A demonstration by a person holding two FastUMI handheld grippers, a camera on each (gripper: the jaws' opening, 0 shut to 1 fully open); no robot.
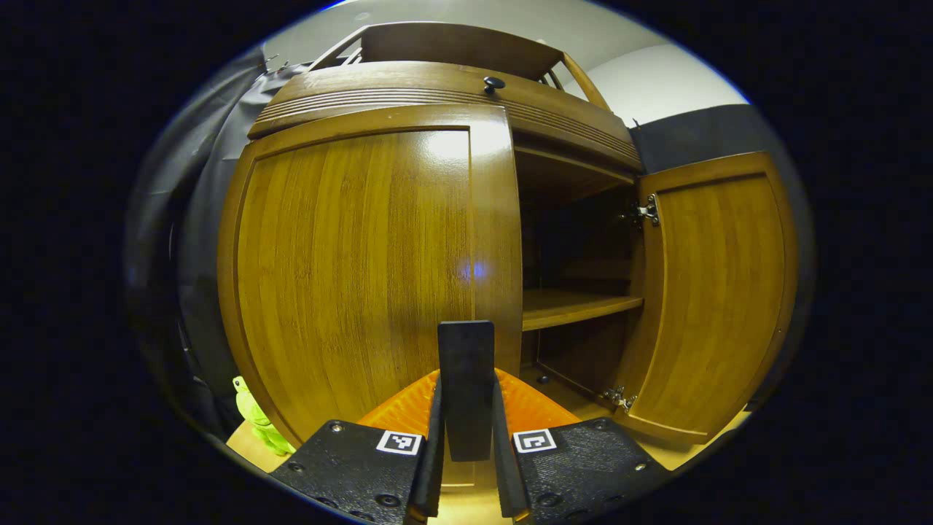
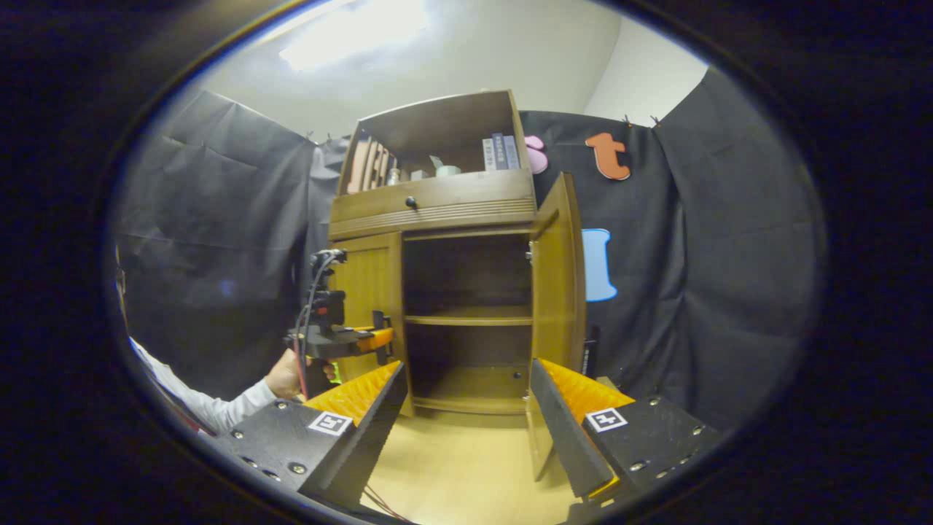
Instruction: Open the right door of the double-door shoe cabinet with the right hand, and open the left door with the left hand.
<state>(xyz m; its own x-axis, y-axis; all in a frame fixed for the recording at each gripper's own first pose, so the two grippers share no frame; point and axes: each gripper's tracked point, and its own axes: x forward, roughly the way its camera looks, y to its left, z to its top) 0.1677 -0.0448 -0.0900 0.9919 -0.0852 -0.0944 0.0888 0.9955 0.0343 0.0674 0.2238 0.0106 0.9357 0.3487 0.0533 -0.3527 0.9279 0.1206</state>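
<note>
The brown wooden shoe cabinet (image 2: 437, 204) stands against the black cloth wall. Its right door (image 1: 714, 292) (image 2: 557, 292) is swung wide open, showing a dark inside with one shelf (image 1: 576, 306). Its left door (image 1: 350, 277) (image 2: 368, 292) lies flat against the cabinet front. A black upright handle (image 1: 466, 350) at that door's inner edge sits between the fingers of my left gripper (image 1: 466, 383), which is shut on it. The right gripper view also shows the left gripper (image 2: 375, 337) at the door. My right gripper (image 2: 466, 367) is open, holding nothing, well back from the cabinet.
A hand in a white sleeve (image 2: 240, 397) holds the left gripper. A green toy (image 1: 255, 419) lies on the floor left of the cabinet. A drawer with a knob (image 1: 493, 84) and an open shelf of books (image 2: 499, 152) top the cabinet. Light wooden floor (image 2: 466, 452) lies in front.
</note>
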